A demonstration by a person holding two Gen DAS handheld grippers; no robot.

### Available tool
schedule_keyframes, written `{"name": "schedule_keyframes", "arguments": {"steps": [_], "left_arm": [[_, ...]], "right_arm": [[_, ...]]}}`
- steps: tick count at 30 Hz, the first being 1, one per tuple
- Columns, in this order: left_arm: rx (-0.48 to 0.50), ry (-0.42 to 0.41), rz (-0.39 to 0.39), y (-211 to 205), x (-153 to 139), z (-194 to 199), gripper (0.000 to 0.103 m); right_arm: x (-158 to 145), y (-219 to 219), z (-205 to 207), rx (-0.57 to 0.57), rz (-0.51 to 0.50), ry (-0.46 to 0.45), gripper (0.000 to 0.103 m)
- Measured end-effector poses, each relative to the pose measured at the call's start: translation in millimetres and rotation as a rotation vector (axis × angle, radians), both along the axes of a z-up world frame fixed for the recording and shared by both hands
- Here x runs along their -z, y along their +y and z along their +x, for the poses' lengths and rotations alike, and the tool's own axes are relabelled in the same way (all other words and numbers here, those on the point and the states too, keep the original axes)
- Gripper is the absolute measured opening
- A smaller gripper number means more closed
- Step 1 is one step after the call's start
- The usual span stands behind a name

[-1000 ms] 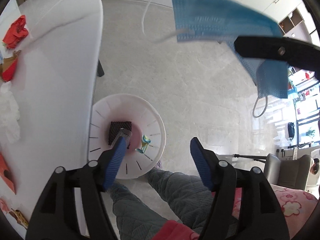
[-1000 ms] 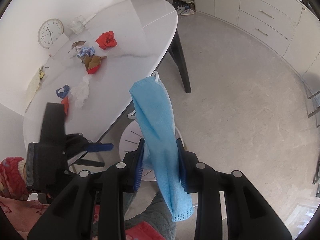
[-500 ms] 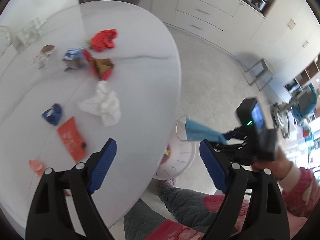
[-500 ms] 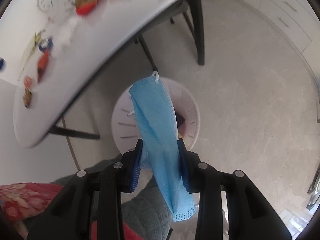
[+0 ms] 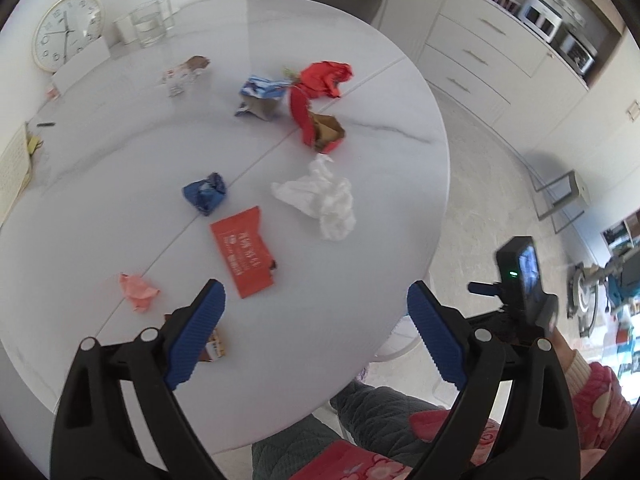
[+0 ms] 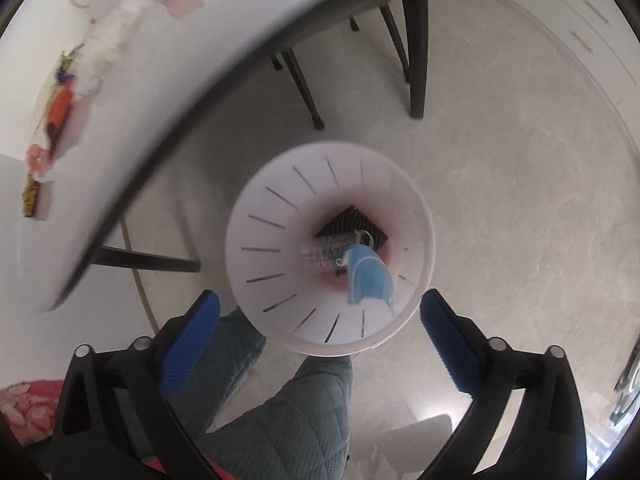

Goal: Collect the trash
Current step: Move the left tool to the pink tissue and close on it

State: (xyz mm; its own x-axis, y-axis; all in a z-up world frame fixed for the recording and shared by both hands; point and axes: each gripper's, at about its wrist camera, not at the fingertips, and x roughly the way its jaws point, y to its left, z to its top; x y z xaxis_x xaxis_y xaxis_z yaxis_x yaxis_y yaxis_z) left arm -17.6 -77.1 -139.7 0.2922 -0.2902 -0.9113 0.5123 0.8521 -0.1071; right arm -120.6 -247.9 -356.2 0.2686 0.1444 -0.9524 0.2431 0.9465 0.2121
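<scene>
While your right gripper [image 6: 320,320], its jaws having just been opening, is hanging spread above the bin [image 6: 256,216] holding the face mask [image 6: 368,280], your spread, empty left gripper [image 5: 316,312] is nearing the red wrapper [image 5: 244,252] just ahead, lengthwise to it.

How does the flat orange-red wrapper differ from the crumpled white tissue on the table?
The flat orange-red wrapper lies smooth and rectangular with white print; the crumpled white tissue is wadded, irregular and plain. The wrapper sits nearer the left gripper; the tissue lies closer to the table's right edge. Both rest untouched on the white tabletop.
</scene>
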Motion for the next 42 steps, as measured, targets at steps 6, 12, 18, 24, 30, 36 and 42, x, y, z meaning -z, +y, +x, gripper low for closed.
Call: {"name": "schedule_keyframes", "arguments": {"steps": [6,12,18,24,30,36,42], "left_arm": [[-0.070,-0.040,0.003,33.6,-7.9,15.3,0.089],[-0.152,-0.062,-0.009,72.9,-12.3,30.9,0.089],[-0.216,-0.083,-0.013,110.1,-14.3,42.0,0.089],[-0.251,-0.075,-0.020,139.6,-4.8,53.1,0.089],[-0.231,-0.035,-0.028,158.1,22.1,63.1,0.089],[-0.218,0.014,-0.041,160.4,51.7,76.1,0.089],[-0.205,0.052,-0.044,157.8,81.0,89.9,0.089]], "right_arm": [[-59.9,-0.3,-3.8,0.001,-0.035,-0.056,0.100],[-129.3,9.3,3.2,-0.040,-0.080,-0.172,0.101],[-177.2,29.6,23.4,-0.068,-0.113,-0.306,0.101],[-194.5,56.5,49.3,-0.100,-0.156,-0.364,0.101],[-204.7,77.9,74.1,-0.110,-0.180,-0.371,0.101],[-204.0,84.2,97.1,-0.068,-0.106,-0.341,0.101],[-194.9,93.5,114.1,-0.047,-0.139,-0.316,0.101]]}}
